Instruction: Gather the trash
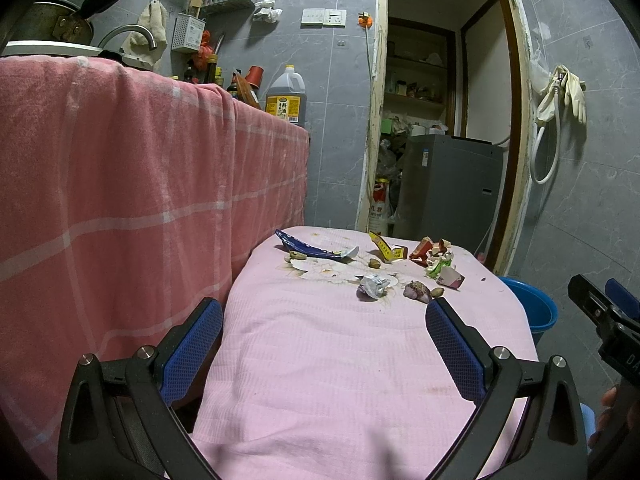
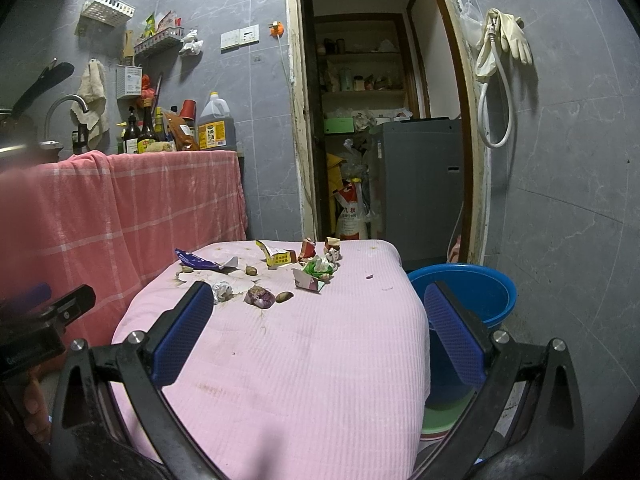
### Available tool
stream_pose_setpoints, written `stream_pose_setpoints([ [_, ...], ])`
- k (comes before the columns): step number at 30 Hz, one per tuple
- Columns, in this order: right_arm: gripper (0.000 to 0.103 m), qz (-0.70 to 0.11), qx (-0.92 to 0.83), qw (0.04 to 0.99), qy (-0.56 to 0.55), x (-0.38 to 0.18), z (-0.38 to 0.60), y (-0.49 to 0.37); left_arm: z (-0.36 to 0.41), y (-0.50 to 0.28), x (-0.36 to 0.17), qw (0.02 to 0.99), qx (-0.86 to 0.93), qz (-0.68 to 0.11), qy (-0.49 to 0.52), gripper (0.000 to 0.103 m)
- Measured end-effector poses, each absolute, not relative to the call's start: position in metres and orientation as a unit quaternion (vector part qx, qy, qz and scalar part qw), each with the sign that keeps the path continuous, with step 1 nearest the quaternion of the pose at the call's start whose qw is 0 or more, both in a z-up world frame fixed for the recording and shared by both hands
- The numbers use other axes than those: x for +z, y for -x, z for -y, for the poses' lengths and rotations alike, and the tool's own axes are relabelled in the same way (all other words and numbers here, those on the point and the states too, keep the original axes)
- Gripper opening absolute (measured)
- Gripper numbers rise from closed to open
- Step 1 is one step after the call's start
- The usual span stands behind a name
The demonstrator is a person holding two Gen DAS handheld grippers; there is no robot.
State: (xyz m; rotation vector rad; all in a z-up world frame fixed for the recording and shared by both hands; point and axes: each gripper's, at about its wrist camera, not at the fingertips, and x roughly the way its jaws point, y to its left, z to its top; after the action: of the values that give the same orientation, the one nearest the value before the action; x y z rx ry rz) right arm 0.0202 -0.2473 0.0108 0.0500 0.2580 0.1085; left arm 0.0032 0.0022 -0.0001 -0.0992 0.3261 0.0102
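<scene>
Left gripper [image 1: 324, 312] wide open, empty, low over pink surface [image 1: 320, 360]. Right gripper [image 2: 318, 300] likewise wide open, empty. Trash [image 1: 372, 264] scattered at surface's far end; blue wrapper [image 1: 312, 249] lies crosswise, long axis left-right. Blue bucket [image 2: 472, 292] just right of surface.

Read only in part: "九秋" on sack [image 2: 352, 216] far ahead in doorway; "DA" on right gripper [image 1: 624, 344] body.

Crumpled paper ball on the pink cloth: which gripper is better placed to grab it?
Probably left. The paper ball lies ahead between the open left gripper fingers; the right gripper sees it beside its left finger.
</scene>
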Motion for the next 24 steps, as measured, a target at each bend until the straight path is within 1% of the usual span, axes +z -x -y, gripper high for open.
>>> stream_pose_setpoints([
  [24,0.103,-0.129,0.054,0.990,-0.025,0.0097,0.2482,-0.0202,-0.0008,-0.0052,-0.0020,0.985,0.006,-0.163,0.049,0.100],
])
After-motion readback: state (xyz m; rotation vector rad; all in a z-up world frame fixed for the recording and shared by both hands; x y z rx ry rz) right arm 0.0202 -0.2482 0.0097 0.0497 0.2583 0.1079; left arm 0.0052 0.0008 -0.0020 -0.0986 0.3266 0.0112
